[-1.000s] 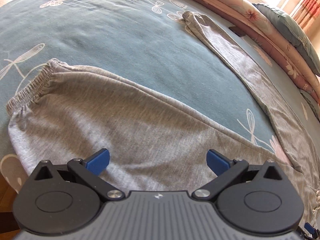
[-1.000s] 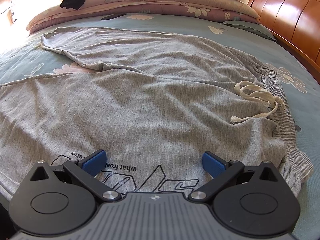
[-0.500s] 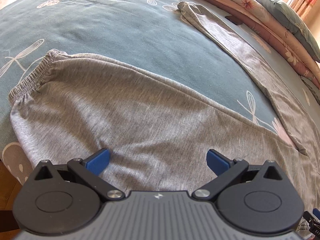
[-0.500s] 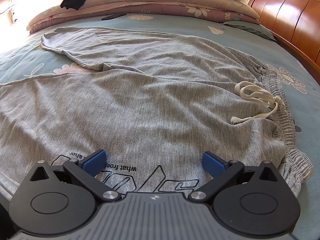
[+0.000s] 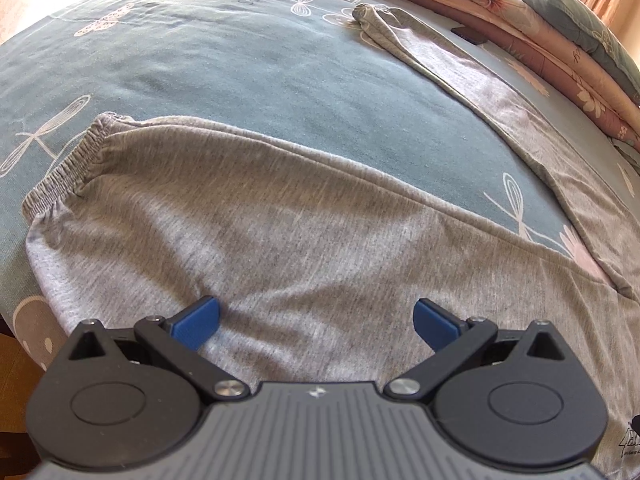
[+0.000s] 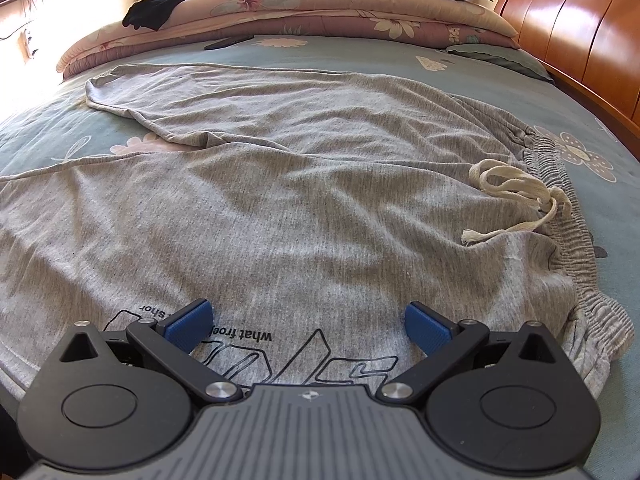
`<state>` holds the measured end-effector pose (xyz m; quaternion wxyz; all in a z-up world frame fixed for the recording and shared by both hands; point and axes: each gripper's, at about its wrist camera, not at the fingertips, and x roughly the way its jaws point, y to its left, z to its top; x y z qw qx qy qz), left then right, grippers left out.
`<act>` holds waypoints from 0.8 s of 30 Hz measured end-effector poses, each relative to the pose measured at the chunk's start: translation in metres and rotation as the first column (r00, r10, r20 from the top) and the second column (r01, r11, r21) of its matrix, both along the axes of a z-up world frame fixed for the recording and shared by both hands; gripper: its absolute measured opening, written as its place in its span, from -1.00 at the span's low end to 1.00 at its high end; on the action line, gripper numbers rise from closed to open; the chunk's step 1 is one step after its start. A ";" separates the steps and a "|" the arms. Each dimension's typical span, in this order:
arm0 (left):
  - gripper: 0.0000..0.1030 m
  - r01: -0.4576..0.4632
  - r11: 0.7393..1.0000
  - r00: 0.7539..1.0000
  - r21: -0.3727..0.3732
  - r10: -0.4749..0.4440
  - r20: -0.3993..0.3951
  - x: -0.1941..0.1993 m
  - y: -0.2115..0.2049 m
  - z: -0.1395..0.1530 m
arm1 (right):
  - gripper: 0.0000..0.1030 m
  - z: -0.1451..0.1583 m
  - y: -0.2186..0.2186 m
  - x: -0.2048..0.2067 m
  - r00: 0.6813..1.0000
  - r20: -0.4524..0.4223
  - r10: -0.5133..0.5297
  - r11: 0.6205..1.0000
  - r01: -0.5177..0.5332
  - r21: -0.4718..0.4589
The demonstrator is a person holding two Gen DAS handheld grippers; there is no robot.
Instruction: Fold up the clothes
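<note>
Grey jersey sweatpants [image 6: 304, 184] lie spread flat on a teal bedsheet with white floral print [image 5: 224, 64], legs splayed apart. Elastic cuff of the near leg [image 5: 64, 168] sits at the sheet's left side in the left wrist view. Left gripper [image 5: 316, 320]: blue-padded fingers wide apart, holding nothing, over the near leg. Right gripper [image 6: 306, 326]: fingers likewise wide apart, empty, over the black printed lettering [image 6: 248, 336]. Cream drawstring [image 6: 516, 196] rests loose by the gathered waistband [image 6: 568, 216]. Folded floral quilts [image 6: 304, 12] stacked beyond.
</note>
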<state>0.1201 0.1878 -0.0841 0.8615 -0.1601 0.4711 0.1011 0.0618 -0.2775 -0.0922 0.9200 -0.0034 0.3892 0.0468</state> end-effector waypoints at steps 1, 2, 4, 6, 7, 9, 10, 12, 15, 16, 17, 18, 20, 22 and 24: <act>0.99 0.004 1.000 1.000 0.007 -0.004 0.001 0.000 -0.001 0.000 | 1.00 0.000 0.000 -0.001 1.000 0.005 0.000 1.000 0.000 0.001; 0.99 0.008 1.000 1.000 0.014 -0.008 0.002 -0.001 -0.002 -0.001 | 1.00 -0.001 0.000 -0.002 1.000 0.017 -0.001 1.000 0.001 0.000; 0.99 0.036 0.999 0.999 0.034 -0.036 0.004 -0.002 -0.004 -0.002 | 1.00 -0.003 0.000 -0.006 0.999 0.044 -0.004 1.000 0.004 0.001; 0.99 0.066 0.996 0.998 0.052 -0.067 0.005 -0.004 -0.005 -0.002 | 1.00 -0.003 0.000 -0.007 0.999 0.051 -0.011 1.000 0.011 0.005; 0.99 0.079 0.995 0.997 0.054 -0.079 0.005 -0.005 -0.005 -0.002 | 1.00 -0.003 0.000 -0.006 0.999 0.045 -0.023 1.000 0.023 0.010; 0.99 0.092 0.995 0.996 0.041 -0.092 0.014 -0.006 -0.002 -0.001 | 1.00 -0.002 0.000 -0.004 0.998 0.032 -0.050 0.999 0.049 0.019; 0.99 0.096 0.995 0.995 0.032 -0.097 0.020 -0.007 0.000 -0.001 | 1.00 -0.001 0.000 -0.002 0.998 0.025 -0.063 0.998 0.062 0.023; 0.99 0.110 0.994 0.993 0.012 -0.110 0.033 -0.009 0.004 -0.001 | 1.00 -0.002 0.005 -0.004 0.996 0.027 -0.090 0.996 0.089 0.004; 0.99 0.138 0.990 0.989 -0.026 -0.136 0.057 -0.013 0.011 -0.001 | 1.00 -0.002 0.010 -0.001 0.991 0.013 -0.131 0.991 0.131 -0.011; 0.99 0.148 0.988 0.987 -0.040 -0.145 0.064 -0.014 0.014 -0.001 | 1.00 -0.001 0.011 0.000 0.990 0.003 -0.139 0.990 0.139 -0.013; 0.99 0.158 0.986 0.986 -0.054 -0.154 0.070 -0.015 0.017 -0.001 | 1.00 -0.001 0.011 0.002 0.989 -0.006 -0.147 0.989 0.147 -0.014; 0.99 0.165 0.984 0.984 -0.068 -0.159 0.076 -0.015 0.019 0.000 | 1.00 0.000 0.012 0.003 0.988 -0.015 -0.155 0.988 0.155 -0.016; 0.99 0.177 0.979 0.982 -0.098 -0.168 0.087 -0.016 0.025 0.000 | 1.00 0.000 0.012 0.005 0.986 -0.025 -0.166 0.986 0.166 -0.017; 0.99 0.179 0.975 0.981 -0.132 -0.166 0.100 -0.017 0.031 0.000 | 1.00 0.000 0.013 0.007 0.984 -0.035 -0.175 0.985 0.174 -0.020; 0.99 0.185 0.970 0.979 -0.155 -0.169 0.112 -0.018 0.035 0.000 | 1.00 0.001 0.013 0.009 0.982 -0.046 -0.182 0.983 0.181 -0.023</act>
